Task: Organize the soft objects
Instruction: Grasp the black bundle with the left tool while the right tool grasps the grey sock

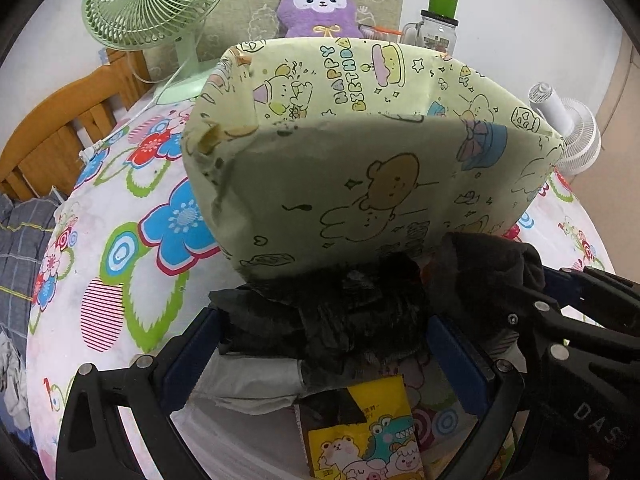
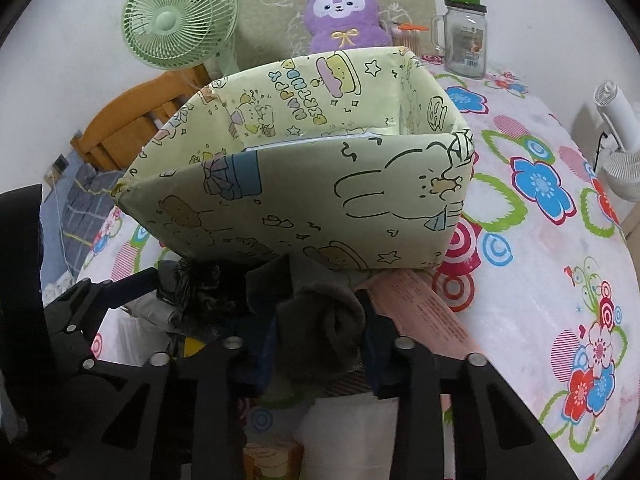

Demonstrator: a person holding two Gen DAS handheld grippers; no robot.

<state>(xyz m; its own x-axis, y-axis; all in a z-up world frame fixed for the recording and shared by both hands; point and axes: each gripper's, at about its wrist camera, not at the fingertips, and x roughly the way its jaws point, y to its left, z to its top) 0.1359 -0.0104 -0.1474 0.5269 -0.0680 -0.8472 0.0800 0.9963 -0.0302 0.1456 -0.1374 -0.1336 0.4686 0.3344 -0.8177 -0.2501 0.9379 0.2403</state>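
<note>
Closest up, a crumpled black plastic bag (image 1: 320, 316) is pinched between the jaws of the left gripper (image 1: 324, 344), and a rolled dark grey sock (image 2: 320, 332) is clamped in the jaws of the right gripper (image 2: 320, 344). Both bundles are held right at the near foot of the box, over a little heap: a yellow cartoon packet (image 1: 360, 432), something white and folded (image 1: 248, 384), and a pink printed pouch (image 2: 424, 308) just beside the sock.

All of it is sat on a table (image 2: 540, 280) covered by a white cloth with big blue, red and green flowers. A green desk fan (image 1: 156, 4) and a wooden chair (image 1: 52, 128) are seen off to the left, a white fan (image 1: 572, 136) to the right, and a purple plush (image 2: 344, 16) plus a glass jar with a green top (image 2: 464, 36) are lined up at the back wall.

The box (image 2: 300, 184) is wrapped in pale green "Happy Birthday" paper with bears and bunnies, open on top. Something flat and pale is glimpsed inside, but what it is can't really be told.
</note>
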